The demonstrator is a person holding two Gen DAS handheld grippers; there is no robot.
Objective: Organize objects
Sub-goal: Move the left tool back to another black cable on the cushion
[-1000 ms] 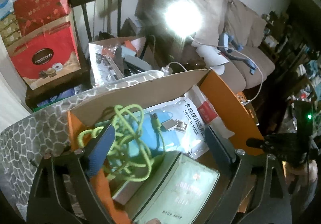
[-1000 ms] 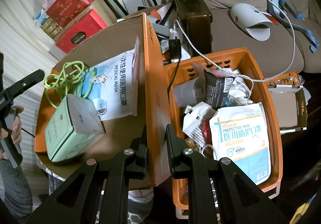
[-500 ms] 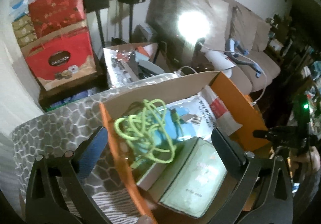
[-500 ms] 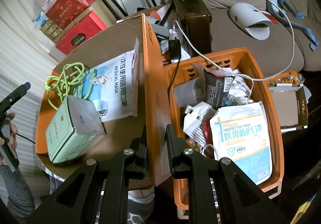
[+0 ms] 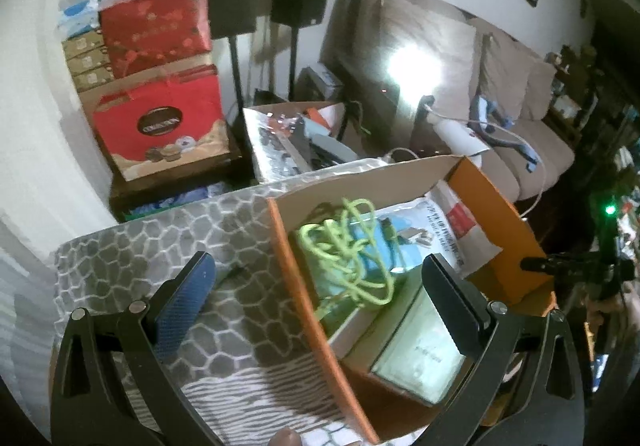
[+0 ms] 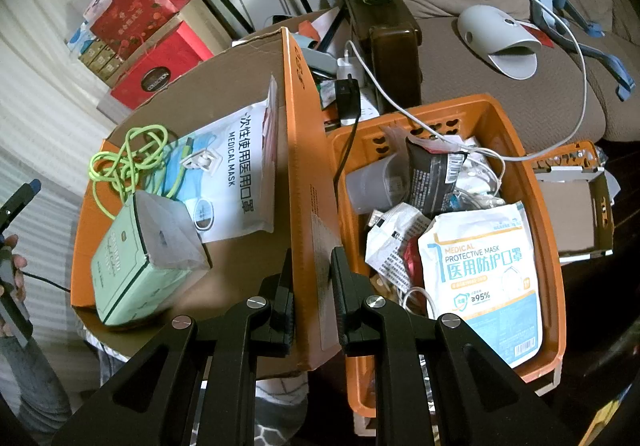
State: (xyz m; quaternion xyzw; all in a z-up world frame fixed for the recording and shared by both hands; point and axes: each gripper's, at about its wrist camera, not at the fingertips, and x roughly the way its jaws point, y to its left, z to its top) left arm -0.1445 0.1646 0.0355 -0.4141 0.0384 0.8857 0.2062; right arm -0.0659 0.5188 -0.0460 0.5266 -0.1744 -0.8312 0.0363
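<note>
Left wrist view: the left gripper (image 5: pixel 320 302) is released, its jaws spread wide after opening over the last second, and nothing is grasped. The near orange wall of the cardboard box (image 5: pixel 316 310) rises between the jaws without touching either pad. Left of that wall, under the blue-padded jaw, lies a grey blanket with a white cell pattern (image 5: pixel 160 246). Right of the wall, inside the box, a tangled lime-green cable (image 5: pixel 352 242) lies on a blue mask packet (image 5: pixel 384 246), just ahead of the right-hand jaw. A pale green carton (image 5: pixel 416 346) lies below the cable, close against the right-hand jaw's inner side. Well beyond the jaws stand red gift boxes (image 5: pixel 160 126), two black speakers on stands (image 5: pixel 232 2) and a sofa (image 5: pixel 500 86).

Right wrist view: the right gripper (image 6: pixel 312 278) is clenched on the box's upright orange side wall (image 6: pixel 304 174), one pad on each face. Left of the jaws, on the box floor, lie the pale green carton (image 6: pixel 132 266), the lime-green cable (image 6: pixel 128 158) and a white packet printed MEDICAL MASK (image 6: pixel 236 174). Right of the jaws, an orange plastic basket (image 6: pixel 548 246) holds a packet printed MEDICAL PROTECTIVE MASK (image 6: pixel 488 278), a dark pouch (image 6: pixel 432 174) and a translucent cup (image 6: pixel 372 182). The left gripper's fingertip (image 6: pixel 24 190) shows at the far left edge, clear of the box.
</note>
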